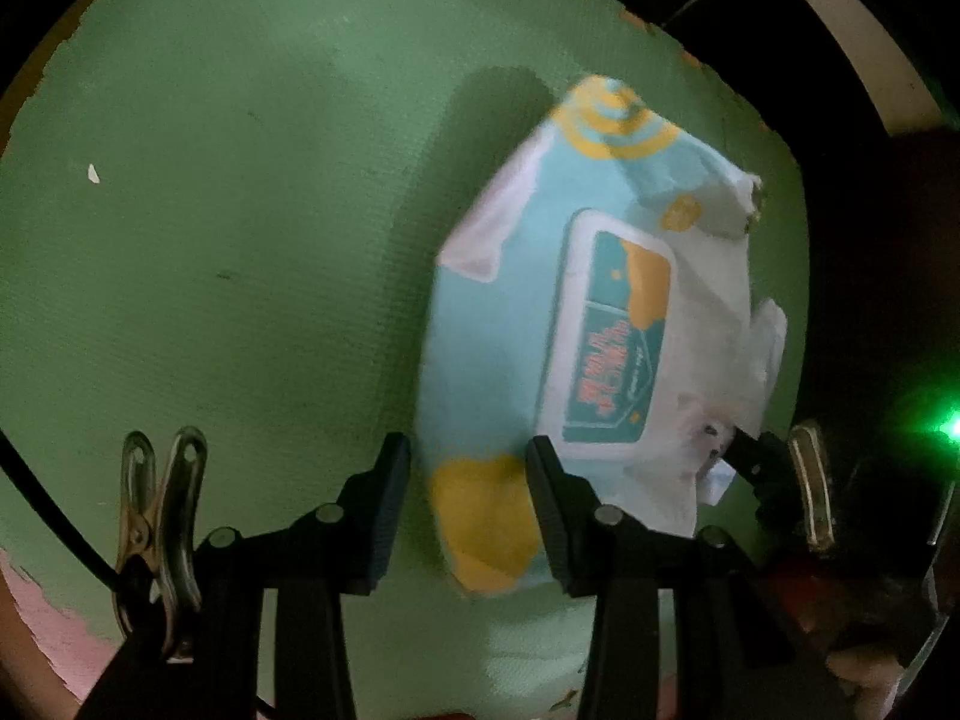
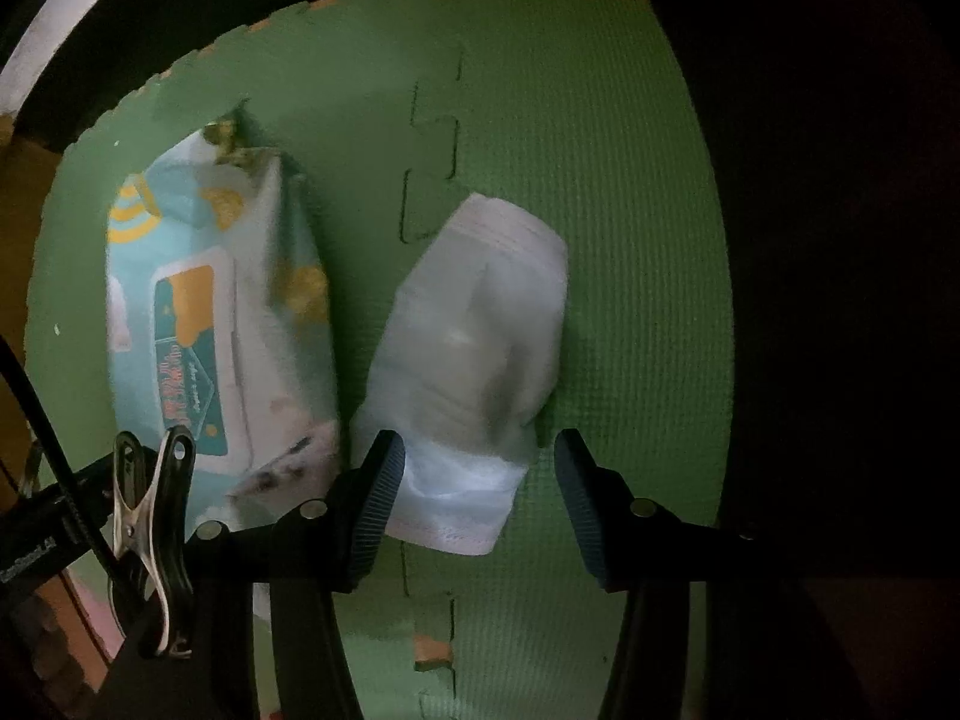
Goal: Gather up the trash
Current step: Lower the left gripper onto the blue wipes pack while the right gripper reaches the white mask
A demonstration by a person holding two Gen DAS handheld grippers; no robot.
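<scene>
wipes pack [image 1: 576,324] on green mat [image 1: 240,240], long axis near-far, near end between parted left gripper [image 1: 468,504] | crumpled wrapper [image 2: 474,348] just right, under right gripper [image 2: 477,498], jaws apart, ungripped

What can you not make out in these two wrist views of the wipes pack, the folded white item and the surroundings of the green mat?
- Print on the wipes pack lid: left view, blurred, unreadable.
- Near end of the pack: left view, hidden behind the left gripper fingers.
- What the folded white item is: right view, blurred; its near edge lies between the right gripper fingers.
- Surroundings beyond the green mat: both views, too dark.
</scene>
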